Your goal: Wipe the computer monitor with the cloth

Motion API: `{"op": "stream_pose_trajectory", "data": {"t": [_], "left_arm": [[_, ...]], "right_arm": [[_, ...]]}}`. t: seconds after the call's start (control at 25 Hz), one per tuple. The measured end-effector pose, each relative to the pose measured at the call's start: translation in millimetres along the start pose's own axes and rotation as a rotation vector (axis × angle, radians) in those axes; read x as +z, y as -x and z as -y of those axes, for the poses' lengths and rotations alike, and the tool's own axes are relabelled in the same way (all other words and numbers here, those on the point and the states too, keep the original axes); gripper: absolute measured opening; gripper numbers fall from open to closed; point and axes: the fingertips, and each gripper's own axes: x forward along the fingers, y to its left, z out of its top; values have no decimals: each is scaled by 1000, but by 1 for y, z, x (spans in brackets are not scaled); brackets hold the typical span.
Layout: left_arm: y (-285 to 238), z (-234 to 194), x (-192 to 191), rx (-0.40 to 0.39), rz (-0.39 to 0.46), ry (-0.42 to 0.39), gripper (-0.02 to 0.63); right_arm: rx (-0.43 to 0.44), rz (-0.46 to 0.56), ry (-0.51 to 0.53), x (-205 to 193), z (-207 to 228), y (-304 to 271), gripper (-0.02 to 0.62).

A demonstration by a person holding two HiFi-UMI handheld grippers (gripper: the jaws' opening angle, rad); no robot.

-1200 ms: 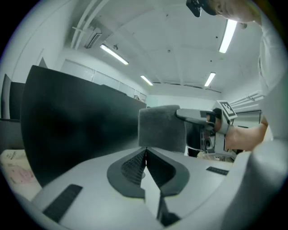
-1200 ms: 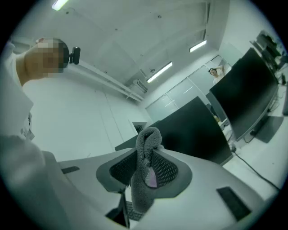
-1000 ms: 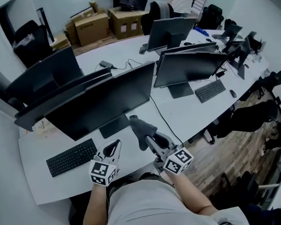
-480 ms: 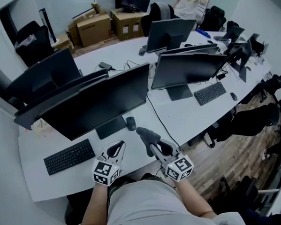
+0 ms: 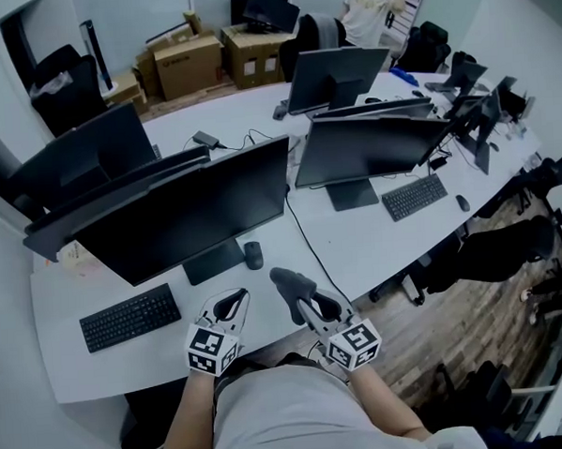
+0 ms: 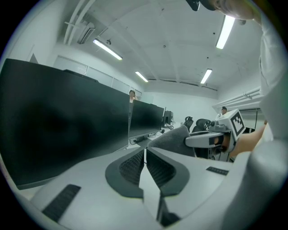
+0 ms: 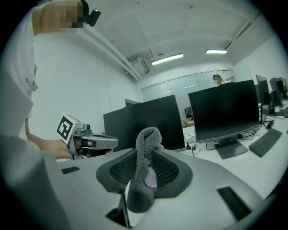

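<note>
Long white curved desk (image 5: 376,237) across mid-frame. At lower centre my right gripper (image 5: 302,300) is clamped on the grey fleecy cloth (image 5: 286,282). Just left of it my left gripper (image 5: 231,304) has jaws pressed together, bare. The wide black computer monitor (image 5: 191,214) stands above them, left of centre.

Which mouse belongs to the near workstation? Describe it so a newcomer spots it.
Find the big monitor nearest the person on the white desk. Just right of its stand lies a small dark mouse. The other mouse sits far right beside a keyboard; this one has only the stand next to it.
</note>
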Motion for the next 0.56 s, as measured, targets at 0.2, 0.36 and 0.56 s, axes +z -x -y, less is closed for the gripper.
{"op": "stream_pose_trajectory", "data": {"t": [0.2,0.36,0.56], "left_arm": [[-7,6,-1,-5,-3,-6,2],[-13,10,-4,-11,-9,-11,2],[-19,14,-7,-15,-13,-4,2]], "right_arm": [[-4,4,7,3,5,4,107],[-10,2,0,-1,11,8,107],[-17,-6,-15,-6,17,11,106]]}}
